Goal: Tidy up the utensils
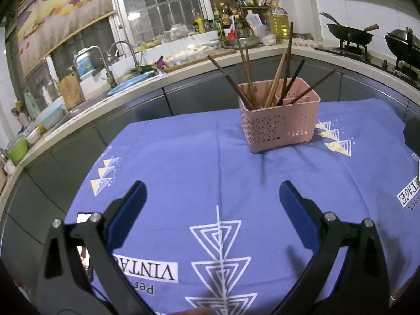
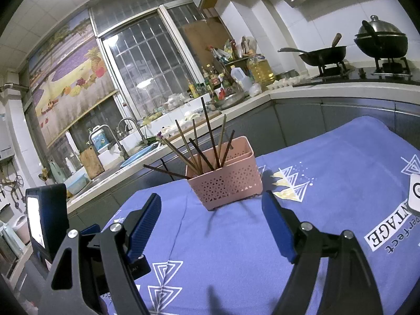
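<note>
A pink perforated utensil basket (image 1: 279, 124) stands on the blue tablecloth (image 1: 183, 170) toward the table's far side. Several brown chopsticks (image 1: 273, 84) stick up out of it, leaning different ways. The basket (image 2: 225, 183) and its chopsticks (image 2: 204, 147) also show in the right wrist view. My left gripper (image 1: 212, 194) is open and empty, well short of the basket. My right gripper (image 2: 211, 206) is open and empty, just in front of the basket. Part of the left gripper's body (image 2: 47, 218) shows at the left edge of the right wrist view.
A kitchen counter (image 1: 147, 84) with a sink, taps, bottles and food curves behind the table. Two black woks (image 2: 325, 53) sit on the stove at the far right. A dark object (image 1: 412, 136) shows at the right edge of the left wrist view.
</note>
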A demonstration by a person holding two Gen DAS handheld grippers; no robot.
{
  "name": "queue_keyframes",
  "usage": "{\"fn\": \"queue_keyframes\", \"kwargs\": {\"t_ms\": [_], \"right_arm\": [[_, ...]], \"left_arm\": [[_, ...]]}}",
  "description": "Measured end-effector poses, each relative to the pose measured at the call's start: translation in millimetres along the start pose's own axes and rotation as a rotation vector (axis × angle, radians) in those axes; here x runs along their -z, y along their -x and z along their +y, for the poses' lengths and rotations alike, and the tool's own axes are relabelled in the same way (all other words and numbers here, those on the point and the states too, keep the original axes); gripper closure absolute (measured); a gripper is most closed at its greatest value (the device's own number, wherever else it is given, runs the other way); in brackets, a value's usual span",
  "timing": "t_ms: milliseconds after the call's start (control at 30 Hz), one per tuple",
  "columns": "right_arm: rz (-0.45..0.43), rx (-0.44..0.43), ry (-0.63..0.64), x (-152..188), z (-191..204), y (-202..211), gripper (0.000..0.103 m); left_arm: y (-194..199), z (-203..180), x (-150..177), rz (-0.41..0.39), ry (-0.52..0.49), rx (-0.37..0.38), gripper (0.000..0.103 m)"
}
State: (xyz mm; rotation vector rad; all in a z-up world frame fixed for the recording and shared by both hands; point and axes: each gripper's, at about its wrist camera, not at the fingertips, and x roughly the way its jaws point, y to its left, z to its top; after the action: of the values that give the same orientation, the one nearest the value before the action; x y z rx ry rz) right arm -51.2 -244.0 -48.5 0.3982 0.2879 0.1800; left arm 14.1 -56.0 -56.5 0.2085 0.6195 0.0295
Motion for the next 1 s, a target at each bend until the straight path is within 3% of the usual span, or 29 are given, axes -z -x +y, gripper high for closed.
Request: {"fn": "queue_keyframes", "kwargs": {"t_ms": [1000], "right_arm": [[0.005,-0.001,-0.001,2.6,4.7,1.1,0.024]], "left_arm": [[-3.0,4.6,0.3,0.012,0.005,-0.017,0.006]]}}
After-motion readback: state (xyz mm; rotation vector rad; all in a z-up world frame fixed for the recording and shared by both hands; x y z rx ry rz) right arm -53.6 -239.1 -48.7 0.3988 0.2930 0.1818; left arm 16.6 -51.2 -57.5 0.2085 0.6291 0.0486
